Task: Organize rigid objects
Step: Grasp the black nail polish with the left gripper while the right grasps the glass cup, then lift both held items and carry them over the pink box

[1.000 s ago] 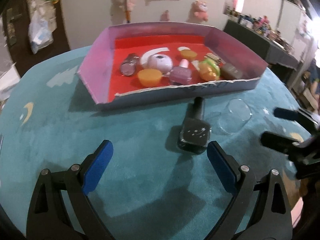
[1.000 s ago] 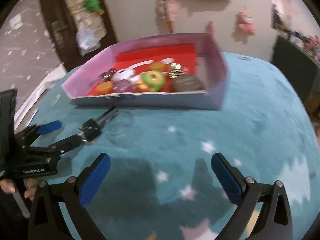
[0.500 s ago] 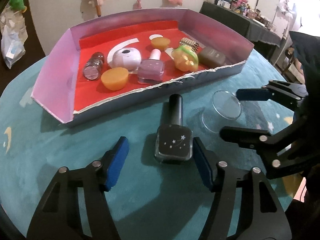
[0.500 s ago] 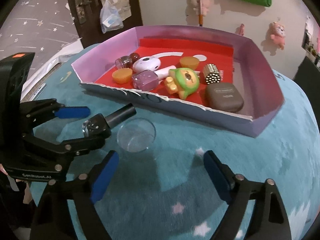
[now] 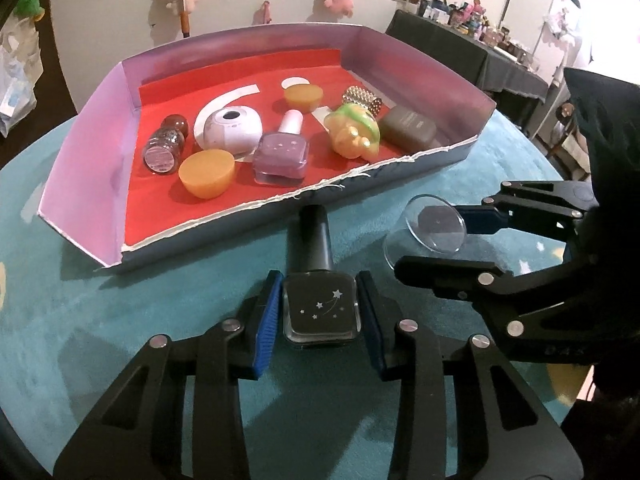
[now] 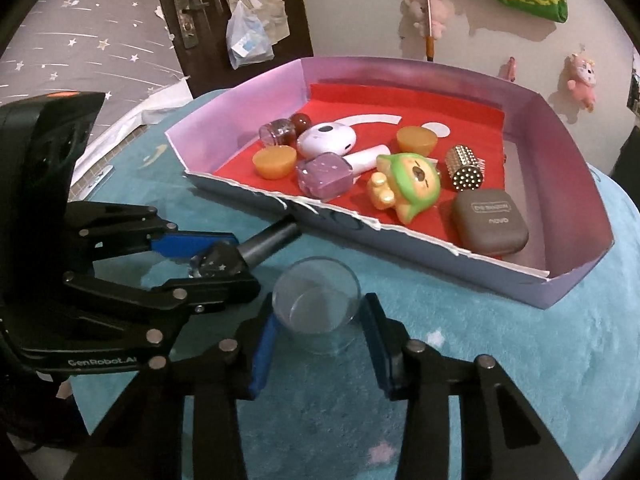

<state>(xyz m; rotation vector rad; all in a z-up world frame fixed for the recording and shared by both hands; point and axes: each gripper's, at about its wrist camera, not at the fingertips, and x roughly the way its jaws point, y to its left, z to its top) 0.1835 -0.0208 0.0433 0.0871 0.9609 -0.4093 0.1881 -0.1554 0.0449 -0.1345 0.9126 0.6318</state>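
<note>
L gripper (image 5: 320, 312) has just been closing; its 2 pads now clamp the black bottle (image 5: 320, 310), cap at 12 o'clock toward the tray (image 5: 84, 152). R gripper (image 6: 318, 324), also just closing, pinches the clear cup (image 6: 316, 304) between its pads.

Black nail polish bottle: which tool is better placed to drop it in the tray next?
Left. The left tool has just closed and its pads flank the black nail polish bottle, cap toward the tray. The right tool is at the clear cup.
</note>
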